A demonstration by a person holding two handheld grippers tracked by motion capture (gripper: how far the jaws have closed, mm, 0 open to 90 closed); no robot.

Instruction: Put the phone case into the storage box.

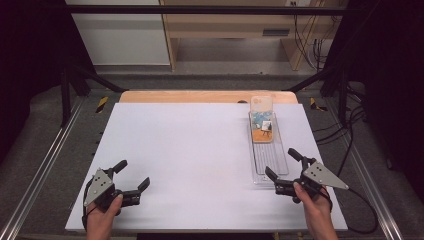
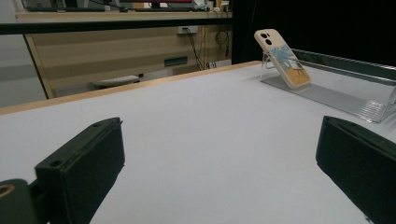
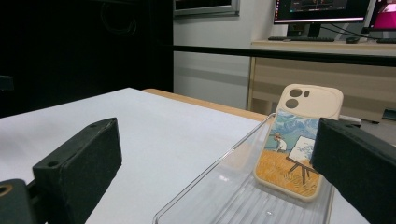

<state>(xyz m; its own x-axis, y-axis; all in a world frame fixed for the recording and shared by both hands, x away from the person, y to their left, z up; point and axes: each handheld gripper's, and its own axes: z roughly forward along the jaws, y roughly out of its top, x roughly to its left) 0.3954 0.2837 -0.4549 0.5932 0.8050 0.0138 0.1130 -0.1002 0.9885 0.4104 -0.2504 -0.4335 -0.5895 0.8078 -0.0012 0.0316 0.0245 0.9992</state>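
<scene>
A beige phone case point(image 1: 262, 119) with a painted picture leans tilted at the far end of a clear plastic tray point(image 1: 270, 162) on the right side of the white table. The same phone case point(image 3: 299, 142) fills the middle right of the right gripper view, in the tray point(image 3: 219, 196), and the case point(image 2: 282, 59) appears far off in the left gripper view. My right gripper point(image 1: 280, 162) is open at the tray's near end, holding nothing. At the near left, my left gripper point(image 1: 134, 174) is open over bare table.
The white table top point(image 1: 190, 150) ends in a wooden strip point(image 1: 200, 96) at the far edge. Metal rails run along both sides. A wooden desk point(image 3: 327, 70) with monitors and cables stands beyond the table.
</scene>
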